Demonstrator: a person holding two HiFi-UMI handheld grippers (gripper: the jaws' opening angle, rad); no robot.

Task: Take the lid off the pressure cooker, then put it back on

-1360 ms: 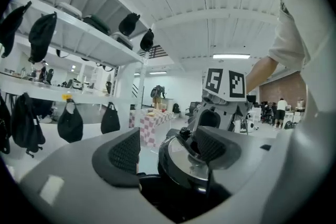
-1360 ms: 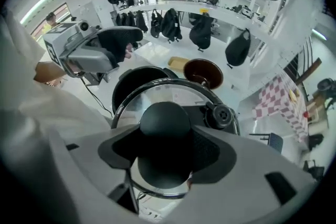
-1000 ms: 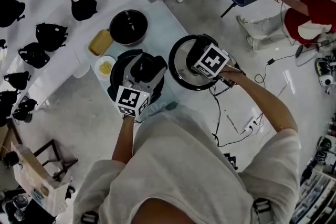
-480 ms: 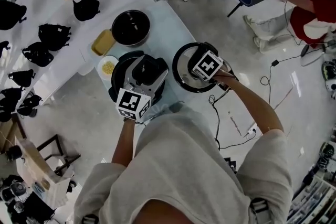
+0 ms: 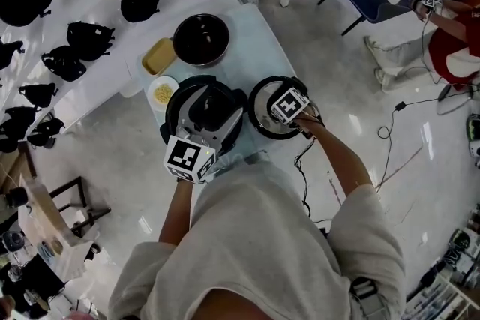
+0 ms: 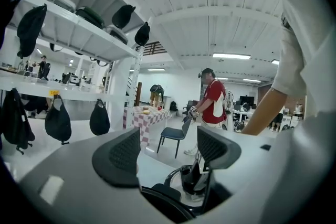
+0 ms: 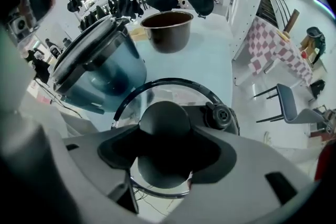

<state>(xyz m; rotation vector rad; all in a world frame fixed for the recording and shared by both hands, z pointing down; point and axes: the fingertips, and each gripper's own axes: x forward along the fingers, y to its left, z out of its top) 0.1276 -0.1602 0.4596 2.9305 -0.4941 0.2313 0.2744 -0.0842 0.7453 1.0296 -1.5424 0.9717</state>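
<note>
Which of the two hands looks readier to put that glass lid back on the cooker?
Right. The right gripper is closed on the lid's knob, with the lid right beside the open cooker. The left gripper is open and empty.

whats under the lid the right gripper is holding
Through the glass of the lid the pale blue table shows. The spot beneath its knob is hidden by the knob and the right gripper.

A dark bowl (image 5: 201,40), a yellow tray (image 5: 160,56) and a small plate (image 5: 163,93) sit near black caps (image 5: 88,40).
</note>
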